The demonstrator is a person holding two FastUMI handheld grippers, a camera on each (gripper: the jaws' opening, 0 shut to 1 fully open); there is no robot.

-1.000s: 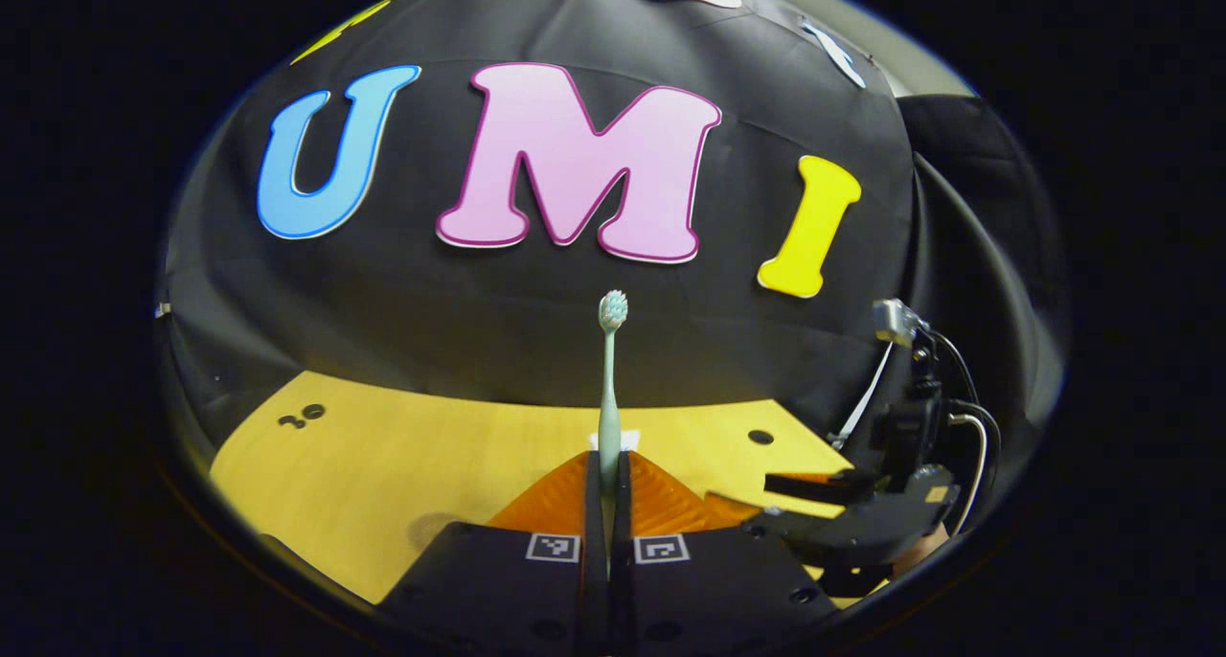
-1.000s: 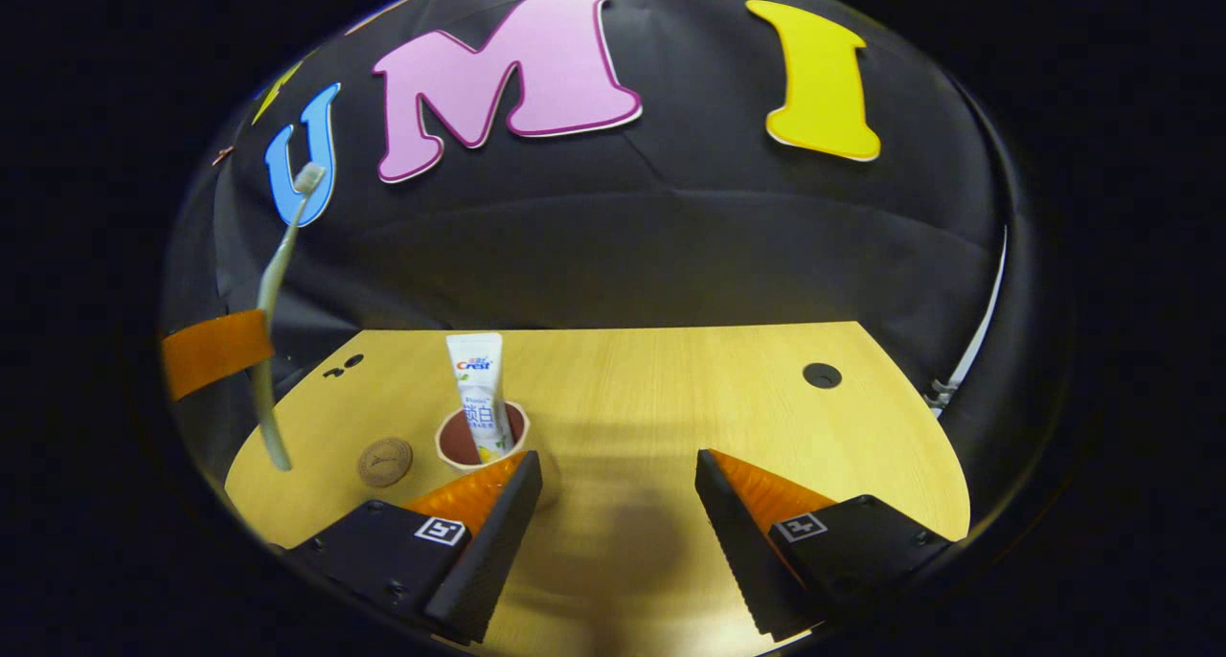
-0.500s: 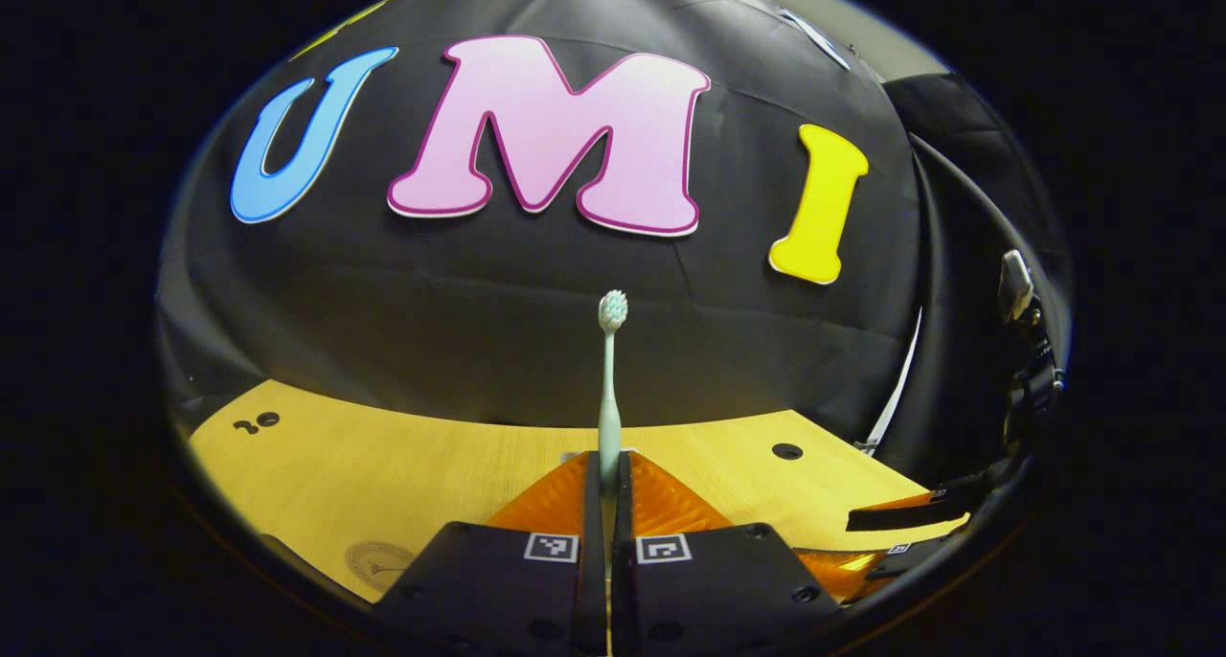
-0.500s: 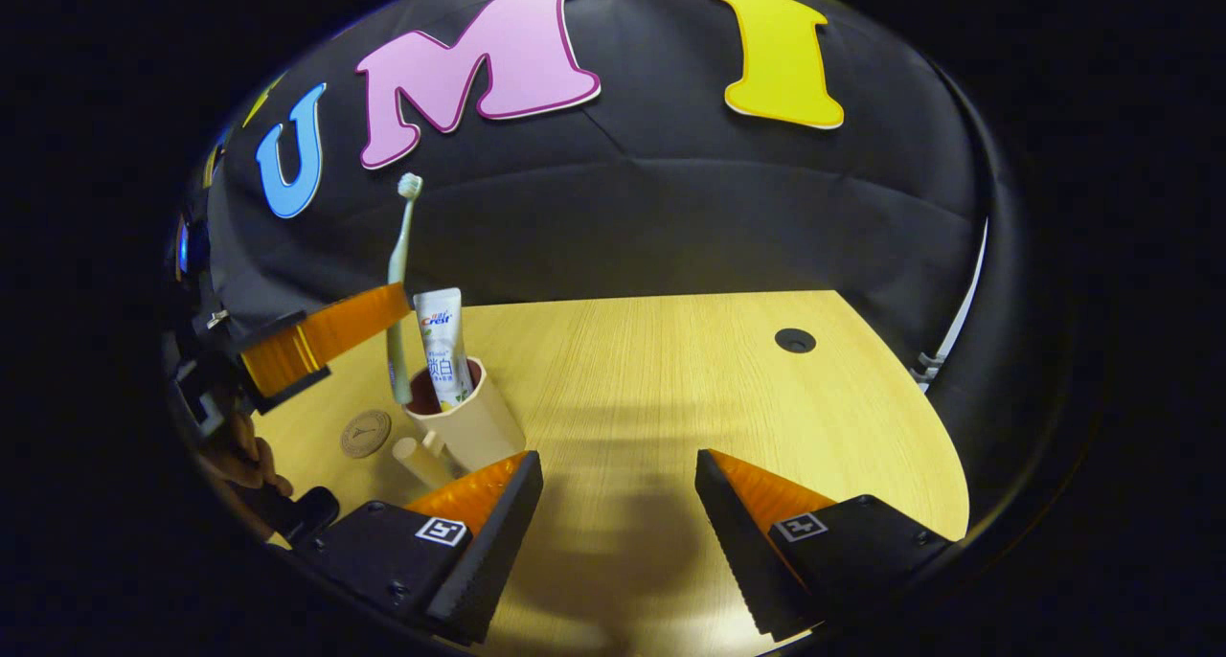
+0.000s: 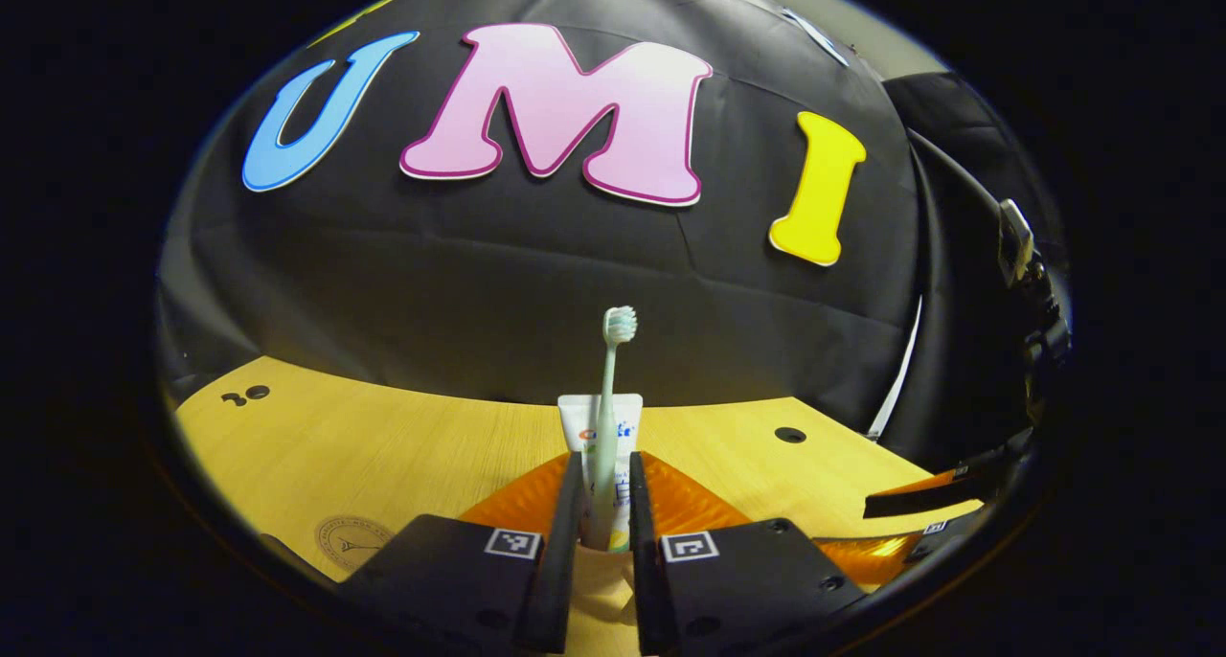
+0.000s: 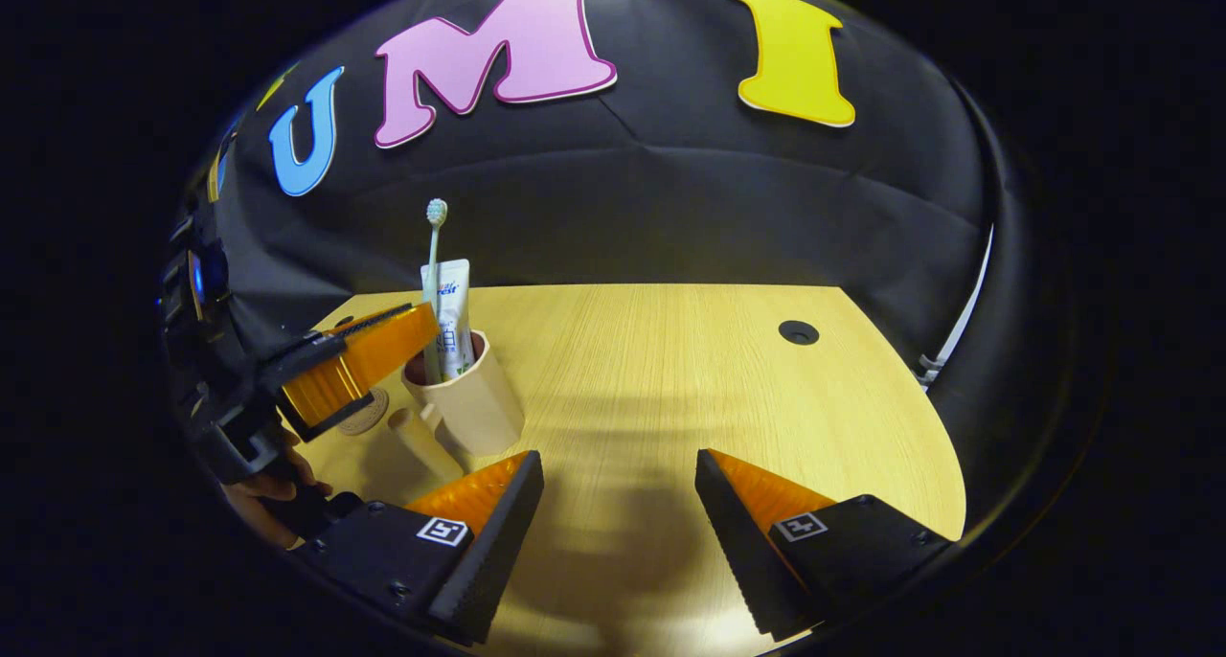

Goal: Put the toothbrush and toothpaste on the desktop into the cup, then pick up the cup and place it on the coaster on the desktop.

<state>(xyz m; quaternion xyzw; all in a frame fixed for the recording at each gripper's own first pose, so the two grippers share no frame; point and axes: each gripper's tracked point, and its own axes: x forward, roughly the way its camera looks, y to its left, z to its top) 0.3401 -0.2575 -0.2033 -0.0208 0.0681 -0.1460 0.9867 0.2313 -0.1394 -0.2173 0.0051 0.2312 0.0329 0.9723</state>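
the left gripper (image 5: 603, 552) fingers are sitting slightly parted, gripping nothing, around one pale green toothbrush (image 5: 606, 418) standing beside one white toothpaste tube (image 6: 452, 317) in one beige cup (image 6: 469, 403). the right gripper (image 6: 618, 504) fingers are gaping wide, empty. one round coaster (image 5: 350, 540) is lying on the wooden surface (image 6: 670, 370).

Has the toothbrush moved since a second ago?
Yes. In the right gripper view the toothbrush has gone rightward from over the desktop edge into the cup, beside the toothpaste.

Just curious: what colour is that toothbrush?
Pale mint green toothbrush, white-and-teal bristles; clearest in the left gripper view.
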